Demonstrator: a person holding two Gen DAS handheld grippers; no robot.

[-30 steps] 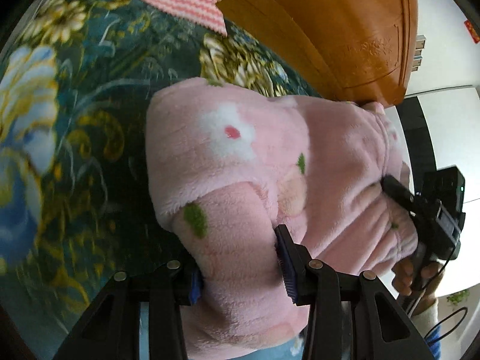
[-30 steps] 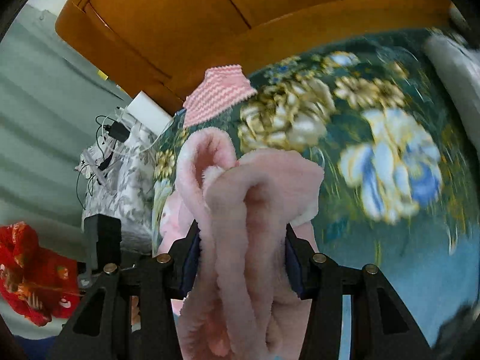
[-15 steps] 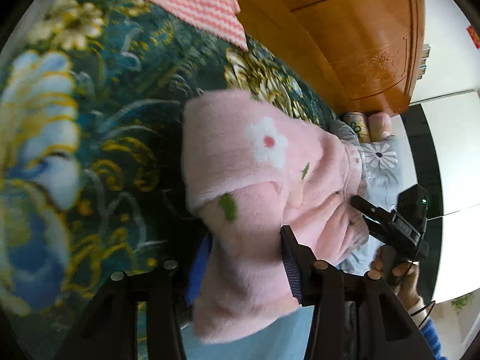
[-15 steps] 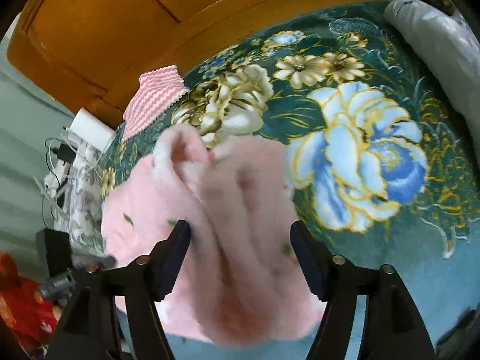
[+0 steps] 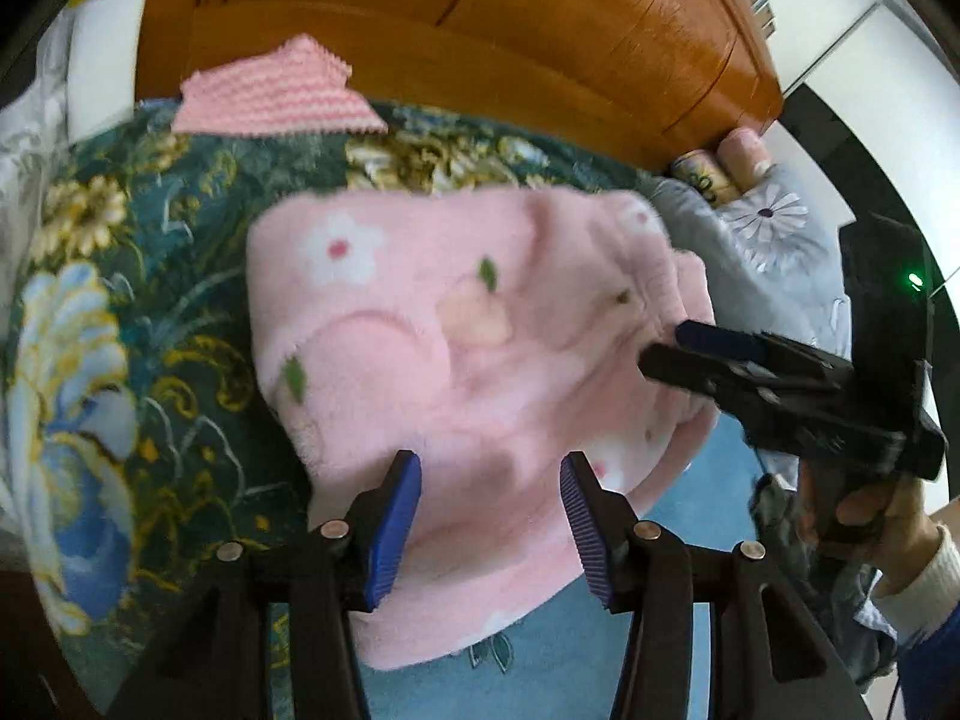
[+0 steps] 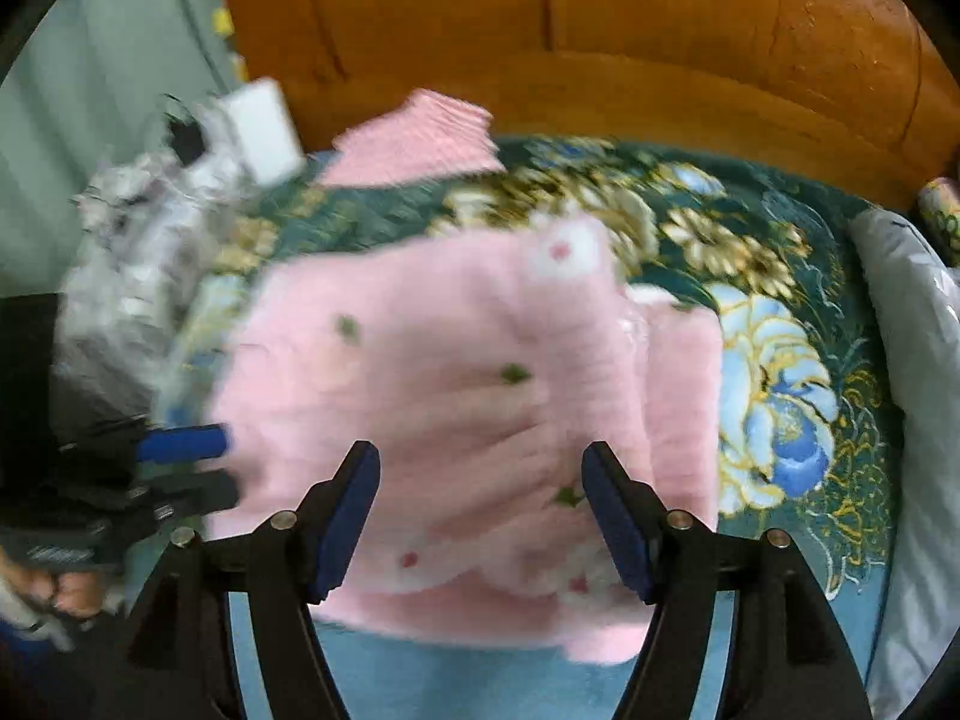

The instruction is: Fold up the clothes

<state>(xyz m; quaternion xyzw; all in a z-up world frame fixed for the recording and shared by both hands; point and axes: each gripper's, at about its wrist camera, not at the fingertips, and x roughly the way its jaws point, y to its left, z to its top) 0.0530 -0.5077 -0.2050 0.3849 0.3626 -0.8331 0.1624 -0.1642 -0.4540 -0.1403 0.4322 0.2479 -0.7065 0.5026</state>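
A pink fleece garment [image 5: 456,324] with white flowers and green leaves lies bunched in a fold on the floral bedspread [image 5: 120,300]. My left gripper [image 5: 489,516] hovers over its near edge, open, and its blue pads stand clear of the fleece. My right gripper [image 5: 663,345] shows at the garment's right edge, held by a person's hand [image 5: 864,510]. In the right wrist view the same garment [image 6: 468,372] is blurred, and my right gripper [image 6: 483,510] is open wide above it with nothing pinched. My left gripper [image 6: 231,465] sits at the garment's left side.
A pink-and-white striped knit cloth [image 5: 276,90] lies at the head of the bed against the wooden headboard [image 5: 540,18]. A grey flowered pillow [image 5: 768,240] is at the right. A cluttered bedside stand with a white box [image 6: 264,126] is at the left.
Both grippers were shut on the pink fleece a second ago. They have since opened and drawn back, and the garment now rests on the bedspread.
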